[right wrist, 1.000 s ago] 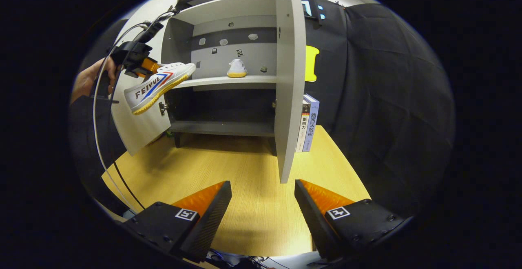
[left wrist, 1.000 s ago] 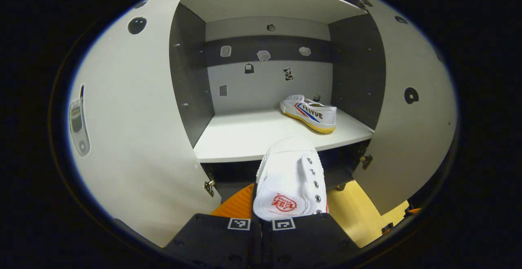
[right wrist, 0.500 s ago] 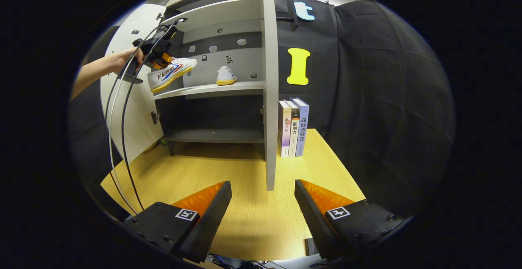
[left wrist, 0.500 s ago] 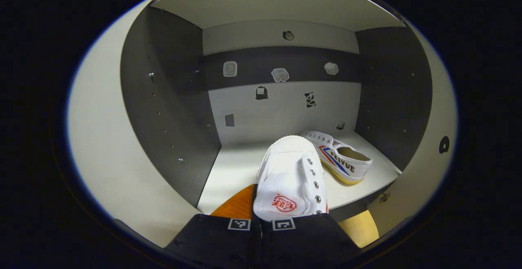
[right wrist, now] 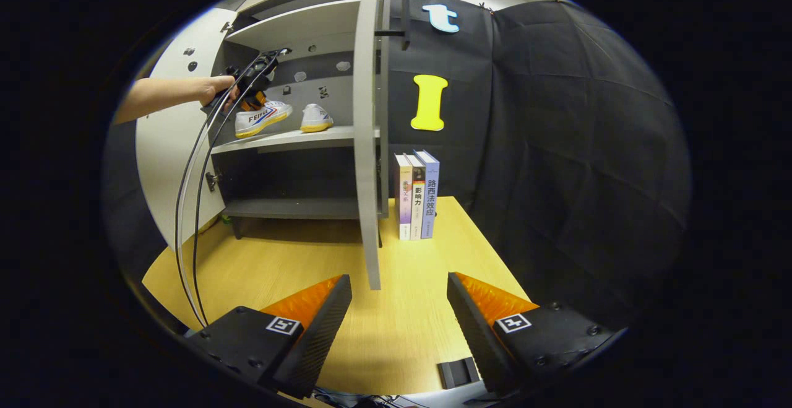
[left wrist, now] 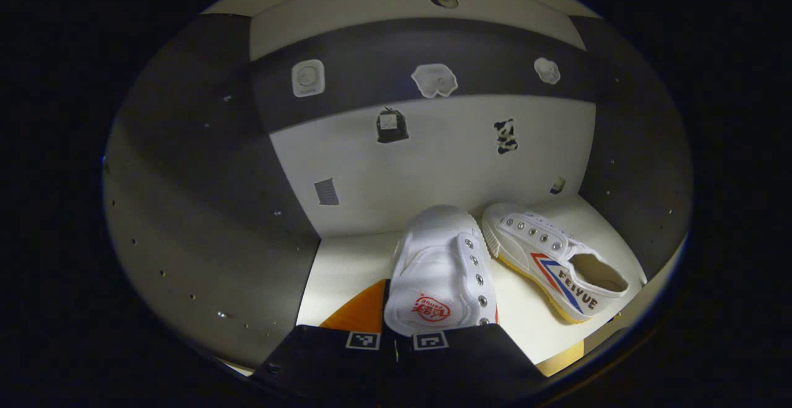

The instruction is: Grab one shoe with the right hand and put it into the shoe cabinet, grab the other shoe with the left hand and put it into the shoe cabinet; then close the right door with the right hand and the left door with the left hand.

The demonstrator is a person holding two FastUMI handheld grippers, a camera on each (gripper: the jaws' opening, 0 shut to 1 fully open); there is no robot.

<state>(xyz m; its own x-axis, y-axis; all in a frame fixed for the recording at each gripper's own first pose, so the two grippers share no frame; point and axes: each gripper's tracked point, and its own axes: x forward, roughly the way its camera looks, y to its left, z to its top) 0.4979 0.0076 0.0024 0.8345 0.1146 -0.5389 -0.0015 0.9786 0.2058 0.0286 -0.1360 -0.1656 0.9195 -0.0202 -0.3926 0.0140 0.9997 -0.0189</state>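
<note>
In the left gripper view, the left tongs (left wrist: 396, 334) are seen at the bottom centre of the frame, closed on the heel end of a white held shoe (left wrist: 440, 272), whose toe points toward the back wall of the shoe cabinet (left wrist: 204, 166). The held shoe is seen over the pale shelf (left wrist: 346, 265); whether its sole touches the shelf cannot be told. Just to its right, in the lower right of the frame, a second shoe (left wrist: 554, 259) lies on the same shelf, toe toward the back wall, its striped side facing the camera. Small stickers (left wrist: 435, 80) are seen on the back wall across the upper half of the frame.

In the right gripper view, the right tongs (right wrist: 399, 318) are seen at the bottom of the frame, spread wide apart with nothing between them, above the wooden worktop (right wrist: 297, 272). In the upper left, the cabinet stands with both doors open; the right door (right wrist: 368, 129) is seen edge-on near the centre. A hand (right wrist: 213, 89) holds the other gripper inside the upper compartment, where both shoes are seen side by side on the shelf. The lower compartment (right wrist: 297, 179) is dark. Three books (right wrist: 417, 194) stand upright on the worktop just right of the cabinet.
</note>
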